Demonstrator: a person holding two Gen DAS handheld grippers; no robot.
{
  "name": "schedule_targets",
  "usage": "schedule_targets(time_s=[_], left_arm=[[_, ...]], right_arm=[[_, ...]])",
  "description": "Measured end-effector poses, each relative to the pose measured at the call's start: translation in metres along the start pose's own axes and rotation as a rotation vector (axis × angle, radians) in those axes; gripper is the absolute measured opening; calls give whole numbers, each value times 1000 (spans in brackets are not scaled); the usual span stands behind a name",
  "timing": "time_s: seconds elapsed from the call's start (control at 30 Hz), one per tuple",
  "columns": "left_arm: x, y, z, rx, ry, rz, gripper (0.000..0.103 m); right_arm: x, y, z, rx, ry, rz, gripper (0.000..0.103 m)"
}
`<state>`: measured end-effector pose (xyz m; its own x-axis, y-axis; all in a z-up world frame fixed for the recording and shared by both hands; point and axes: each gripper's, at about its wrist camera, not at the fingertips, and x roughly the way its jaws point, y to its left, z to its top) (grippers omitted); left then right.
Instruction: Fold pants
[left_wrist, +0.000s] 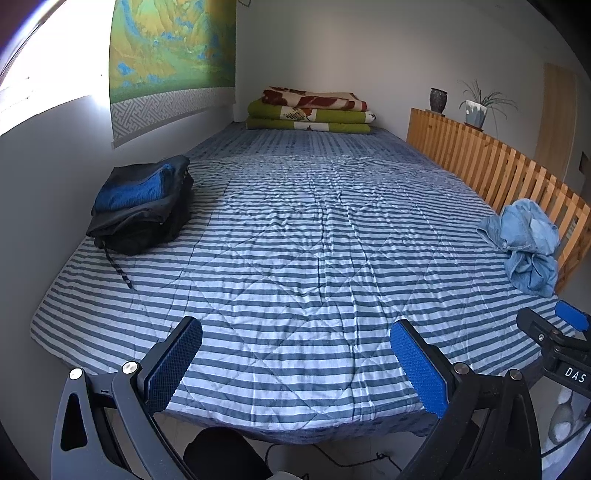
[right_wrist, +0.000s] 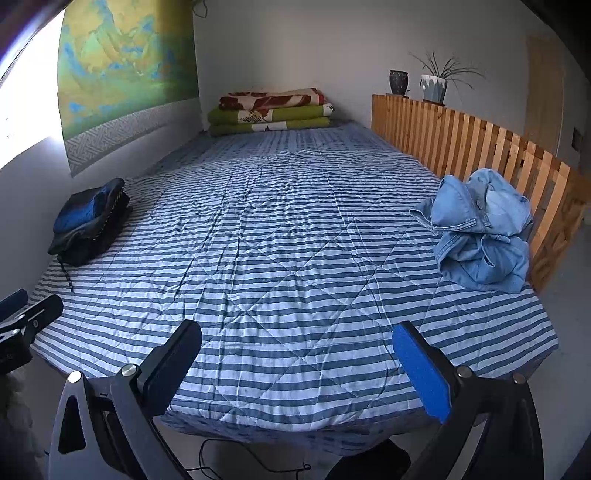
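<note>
Presently both the left gripper (left_wrist: 295, 363) and right gripper (right_wrist: 297, 363) gape wide and empty, well short of the crumpled light-blue denim pants (right_wrist: 480, 232) on the blue-and-white striped quilt (right_wrist: 277, 240).

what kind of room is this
Most likely a bedroom: a bed with a blue-and-white striped quilt, folded green and red blankets stacked at its far end, and crumpled light blue denim pants lying on it.

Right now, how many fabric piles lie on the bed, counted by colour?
Light blue denim: 1, the crumpled jeans by the wooden rail
Dark black and blue: 1, the folded stack by the wall
Green and red: 1, the folded blankets
Total: 3
</note>
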<state>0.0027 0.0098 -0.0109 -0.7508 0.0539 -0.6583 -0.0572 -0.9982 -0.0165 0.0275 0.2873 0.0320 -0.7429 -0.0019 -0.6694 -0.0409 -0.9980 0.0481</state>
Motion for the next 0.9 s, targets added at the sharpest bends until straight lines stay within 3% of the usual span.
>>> schedule_targets(time_s=[0.9], left_arm=[[7, -9, -6, 20, 18, -2, 103]], right_arm=[[3, -11, -5, 20, 5, -6, 101]])
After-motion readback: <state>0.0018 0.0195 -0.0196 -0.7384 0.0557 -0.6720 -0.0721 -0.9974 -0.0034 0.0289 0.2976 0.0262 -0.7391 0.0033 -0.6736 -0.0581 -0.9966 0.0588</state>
